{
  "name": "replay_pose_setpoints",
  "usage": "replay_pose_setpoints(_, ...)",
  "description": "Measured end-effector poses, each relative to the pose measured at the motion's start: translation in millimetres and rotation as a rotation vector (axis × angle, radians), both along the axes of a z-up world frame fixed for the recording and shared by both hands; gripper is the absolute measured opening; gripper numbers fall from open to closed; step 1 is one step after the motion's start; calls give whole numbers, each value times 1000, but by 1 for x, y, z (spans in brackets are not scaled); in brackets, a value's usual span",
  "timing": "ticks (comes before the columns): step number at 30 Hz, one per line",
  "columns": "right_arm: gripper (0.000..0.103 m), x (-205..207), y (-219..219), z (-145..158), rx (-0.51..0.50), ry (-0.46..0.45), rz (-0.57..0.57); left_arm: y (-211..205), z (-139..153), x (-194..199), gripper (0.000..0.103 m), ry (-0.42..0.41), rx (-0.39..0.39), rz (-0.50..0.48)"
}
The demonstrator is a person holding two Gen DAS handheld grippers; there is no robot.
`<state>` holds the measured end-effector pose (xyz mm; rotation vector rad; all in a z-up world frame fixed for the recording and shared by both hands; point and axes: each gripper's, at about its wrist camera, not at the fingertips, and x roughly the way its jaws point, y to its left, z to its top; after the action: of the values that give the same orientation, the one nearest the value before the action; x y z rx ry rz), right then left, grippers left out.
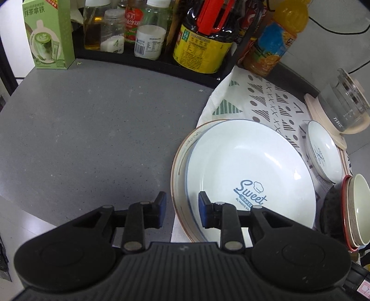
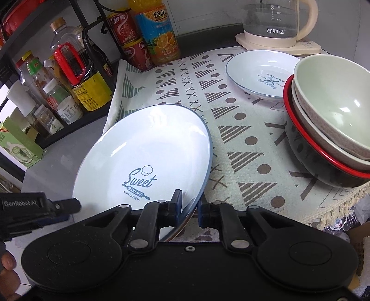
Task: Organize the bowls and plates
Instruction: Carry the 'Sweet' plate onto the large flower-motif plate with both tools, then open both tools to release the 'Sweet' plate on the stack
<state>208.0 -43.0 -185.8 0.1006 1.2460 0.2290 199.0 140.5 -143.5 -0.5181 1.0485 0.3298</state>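
Observation:
A large white "Sweet Bakery" plate [image 1: 249, 166] [image 2: 148, 157] lies on a brown-rimmed plate [image 1: 182, 148] at the patterned cloth's left edge. My left gripper [image 1: 182, 208] is open, its fingers astride the near rims of both plates. My right gripper [image 2: 190, 203] has its jaws set close on the white plate's near right rim. A small white "Bakery" dish [image 1: 323, 152] [image 2: 261, 74] lies further back. Nested bowls [image 1: 351, 208] [image 2: 333, 120], a pale green one in a speckled one in a black red-rimmed one, stand at the right.
A patterned cloth [image 2: 231, 139] covers the right part of the grey counter [image 1: 92, 127]. A black rack of bottles and jars [image 1: 203, 41] [image 2: 69, 76] stands behind. A glass kettle [image 1: 344, 101] [image 2: 277, 20] sits at the back right. A green carton [image 1: 48, 34] stands at the far left.

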Motion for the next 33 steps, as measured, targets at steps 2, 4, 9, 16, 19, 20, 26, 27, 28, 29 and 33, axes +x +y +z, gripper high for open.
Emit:
replay_pose_setpoints(2, 14, 2, 0, -3, -7, 9, -1, 0, -4, 1, 27, 10, -2, 4)
replay_pose_setpoints(4, 14, 3, -2, -7, -2, 19, -7, 0, -8, 2, 27, 17, 0, 4)
replay_pose_setpoints(9, 15, 7, 0, -13, -5, 35, 2, 6, -13, 4, 26, 10, -3, 19)
replay_pose_setpoints(16, 19, 12, 1, -17, -6, 46, 17, 11, -14, 10, 23, -5, 5, 27)
replay_pose_setpoints(19, 21, 16, 1, -18, 1, 56, 22, 12, -13, 16, 23, 4, 30, 14)
replay_pose_setpoints(20, 22, 17, 2, -18, 3, 58, 23, 13, -13, 18, 23, 8, 34, 12)
replay_pose_setpoints(26, 23, 21, -3, -11, 8, 35, 31, 20, -5, 26, 27, 7, 60, 6)
replay_pose_setpoints(27, 23, 22, -5, -9, 14, 33, 30, 22, -2, 27, 27, 4, 57, 3)
replay_pose_setpoints(28, 23, 23, -6, -7, 17, 31, 27, 23, 0, 29, 28, -1, 50, 0)
replay_pose_setpoints(29, 23, 24, -8, -5, 20, 26, 26, 23, 3, 30, 28, -6, 44, -4)
replay_pose_setpoints(33, 26, 28, -12, 6, 38, 11, 24, 21, 13, 34, 41, -19, 61, -21)
